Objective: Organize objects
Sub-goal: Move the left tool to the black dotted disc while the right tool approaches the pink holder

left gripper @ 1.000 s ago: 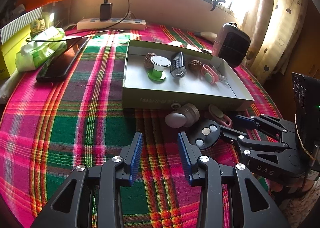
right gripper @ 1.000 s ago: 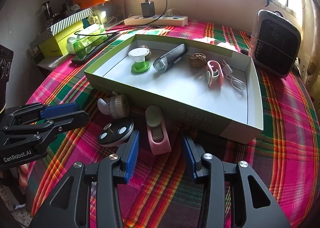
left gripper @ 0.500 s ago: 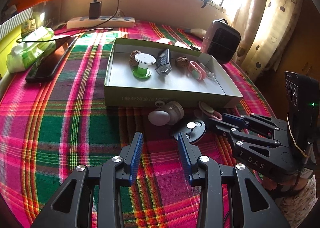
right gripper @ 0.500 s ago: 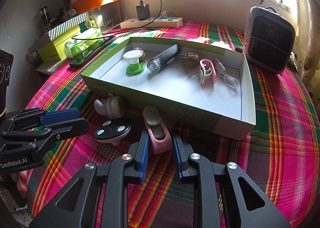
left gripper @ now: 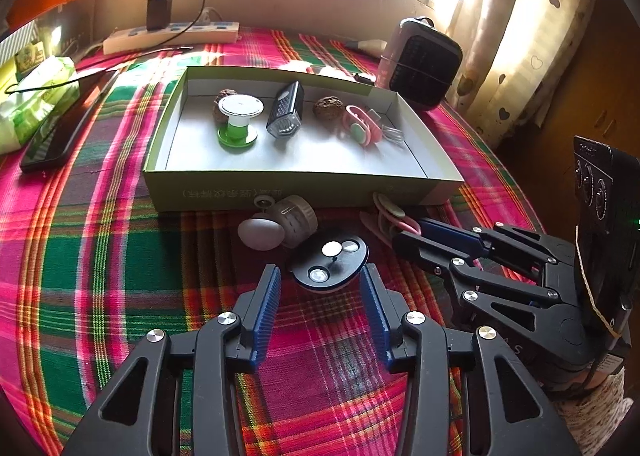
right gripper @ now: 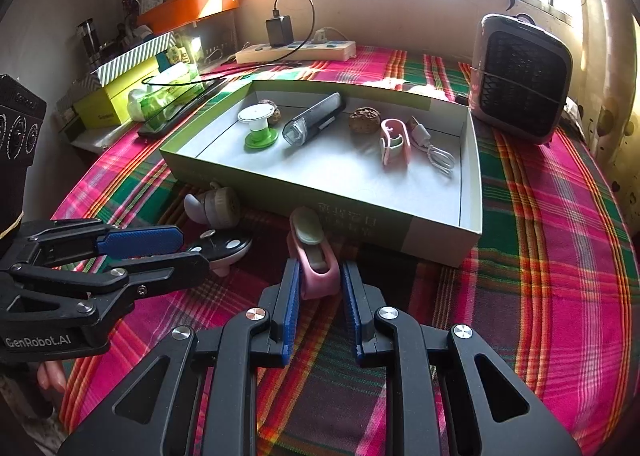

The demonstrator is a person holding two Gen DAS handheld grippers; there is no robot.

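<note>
In the left wrist view the left gripper (left gripper: 320,288) has its jaws opening around one black round disc with three silver buttons (left gripper: 329,263), not gripping it, on the plaid-covered bench (left gripper: 100,256) before the shallow green cardboard box (left gripper: 280,188).

In the right wrist view the right gripper (right gripper: 319,288) has narrow jaws clamped on one pink rubbery clip with a pale green insert (right gripper: 314,256) lying just before the box; a second such clip (right gripper: 394,140) lies inside, alongside two walnuts (right gripper: 364,119).

Left gripper (left gripper: 320,288) low over plaid-covered tabletop (left gripper: 100,256), jaws opening, pads clear of dark round disc with three metal studs (left gripper: 329,263) lying between tips. Beige-and-white round gadget (left gripper: 280,225) just beyond, against green box (left gripper: 304,188) front wall. Right gripper (left gripper: 404,230) at right, closed on pink clip (left gripper: 386,218). Box holds green-and-white spool (left gripper: 238,120), black grater (left gripper: 285,112), walnut (left gripper: 329,107), second pink clip (left gripper: 360,125).
</note>
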